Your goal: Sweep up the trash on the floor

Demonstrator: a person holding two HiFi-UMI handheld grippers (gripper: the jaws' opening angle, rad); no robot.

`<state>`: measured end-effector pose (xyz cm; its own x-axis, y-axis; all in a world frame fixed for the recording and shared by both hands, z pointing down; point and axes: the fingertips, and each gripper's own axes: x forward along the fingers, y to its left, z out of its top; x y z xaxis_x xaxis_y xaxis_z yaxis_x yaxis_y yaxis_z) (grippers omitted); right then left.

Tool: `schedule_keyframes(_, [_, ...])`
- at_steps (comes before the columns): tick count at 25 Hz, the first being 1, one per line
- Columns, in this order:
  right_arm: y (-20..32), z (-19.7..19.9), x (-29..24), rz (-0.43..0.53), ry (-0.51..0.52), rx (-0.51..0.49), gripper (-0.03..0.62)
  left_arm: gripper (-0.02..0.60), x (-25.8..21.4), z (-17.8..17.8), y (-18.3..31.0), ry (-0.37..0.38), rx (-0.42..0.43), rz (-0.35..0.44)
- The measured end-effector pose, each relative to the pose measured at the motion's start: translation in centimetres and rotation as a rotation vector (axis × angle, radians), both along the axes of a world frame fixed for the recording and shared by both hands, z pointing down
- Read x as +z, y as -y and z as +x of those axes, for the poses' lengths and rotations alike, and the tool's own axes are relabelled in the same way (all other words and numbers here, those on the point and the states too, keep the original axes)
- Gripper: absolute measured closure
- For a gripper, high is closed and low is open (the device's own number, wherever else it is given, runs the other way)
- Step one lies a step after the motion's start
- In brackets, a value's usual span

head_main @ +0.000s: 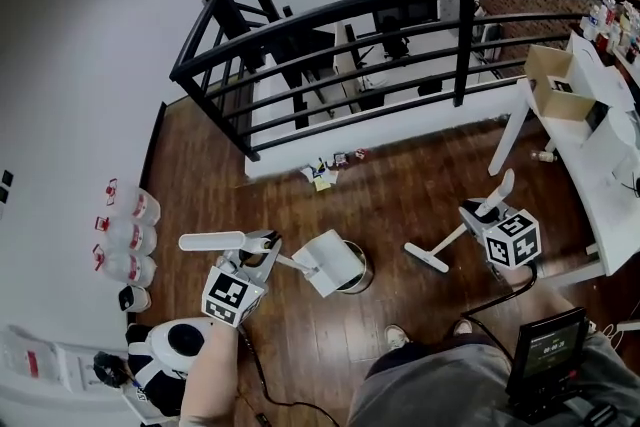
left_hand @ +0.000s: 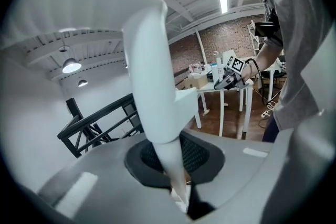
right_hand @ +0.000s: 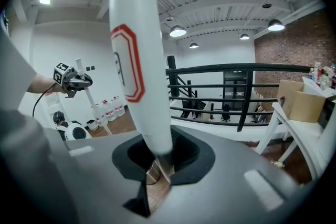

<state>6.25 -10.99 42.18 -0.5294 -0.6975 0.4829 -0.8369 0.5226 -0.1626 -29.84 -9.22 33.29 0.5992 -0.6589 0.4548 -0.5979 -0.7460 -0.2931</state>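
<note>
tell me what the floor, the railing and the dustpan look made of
Floor: looks like dark brown wood or laminate planks, semi-gloss; plank seams and a soft sheen show.
Railing: probably black painted metal; thin straight bars, matte.
Dustpan: most likely white moulded plastic, smooth and evenly coloured.

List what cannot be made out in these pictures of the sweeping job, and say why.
- Head view: the small scraps of litter below the black railing are too small to identify.
- Head view: the round metal bin is mostly hidden behind the white plastic dustpan.
- Right gripper view: the white broom handle shows, but the right gripper hides its head.
</note>
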Motion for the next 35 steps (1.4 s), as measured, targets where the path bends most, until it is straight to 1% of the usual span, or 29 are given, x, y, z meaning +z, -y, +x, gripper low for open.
schedule_keyframes(3, [0.8, 1.0, -0.2, 0.006, 0.013, -0.022, 0.543, 0.555, -1.6, 2.0, -0.2, -0.031, -0.025, 0.007])
schedule_keyframes(7, [1.7, 3.5, -0.2, 0.012, 0.041, -0.062, 0.543, 0.557, -4.9, 6.4, -0.3, -0.051, -0.056, 0.045])
schedule_keyframes(9, [2.1, 5.5, -0.3, 0.008, 0.053, -0.09, 0.543, 0.556, -6.8, 9.0, -0.3, -0.053, -0.077, 0.055])
schedule_keyframes(11, [2.7, 8.3, -0.2, 0.003, 0.062, -0.117, 0.543, 0.556, -8.0, 11.9, -0.1, -0.069, -0.109, 0.06])
schedule_keyframes(13, [3.1, 10.6, -0.1, 0.003, 0.065, -0.14, 0.543, 0.555, -8.8, 14.0, -0.2, -0.092, -0.142, 0.063])
schedule_keyframes(16, [3.1, 12.2, 0.3, 0.009, 0.06, -0.161, 0.543, 0.555, -8.5, 16.0, -1.0, -0.129, -0.182, 0.056])
schedule_keyframes(21, [2.9, 16.1, 1.5, 0.011, 0.029, -0.155, 0.543, 0.555, -4.0, 21.5, -1.7, -0.175, -0.191, 0.013])
schedule_keyframes(26, [2.0, 18.5, 3.9, 0.004, -0.022, -0.125, 0.543, 0.555, 2.7, 26.1, -2.1, -0.211, -0.166, -0.057])
schedule_keyframes(31, [1.6, 20.2, 6.7, -0.015, -0.054, -0.09, 0.543, 0.556, 9.6, 30.6, -2.5, -0.22, -0.122, -0.127])
schedule_keyframes(35, [1.5, 21.2, 9.5, -0.033, -0.06, -0.057, 0.543, 0.557, 15.0, 34.1, -2.9, -0.203, -0.068, -0.162])
